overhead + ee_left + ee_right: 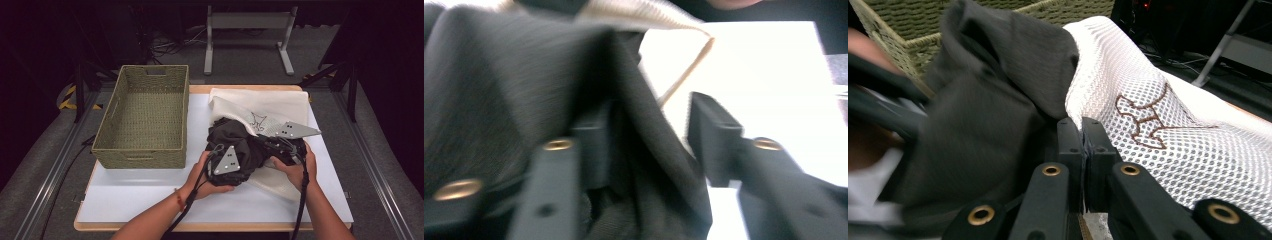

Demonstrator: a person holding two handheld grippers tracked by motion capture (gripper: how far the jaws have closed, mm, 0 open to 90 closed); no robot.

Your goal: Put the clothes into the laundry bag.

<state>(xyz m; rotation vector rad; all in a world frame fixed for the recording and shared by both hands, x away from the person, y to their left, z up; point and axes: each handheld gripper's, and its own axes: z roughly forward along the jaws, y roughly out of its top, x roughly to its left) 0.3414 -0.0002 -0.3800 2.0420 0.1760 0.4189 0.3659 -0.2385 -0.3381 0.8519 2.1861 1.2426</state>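
Dark garment bunched on table | left fingers spread around fold | right fingers pinched closed on it

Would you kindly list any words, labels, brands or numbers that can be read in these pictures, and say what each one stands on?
None can be read.
White mesh bag: a brown outlined emblem, a drawn figure rather than clear letters; no word can be made out.
Dark garment, woven basket and both grippers: no visible lettering.

White surface with wood edge. On it: woven basket at left, white mesh garment at right, dark garment bunched over the mesh.
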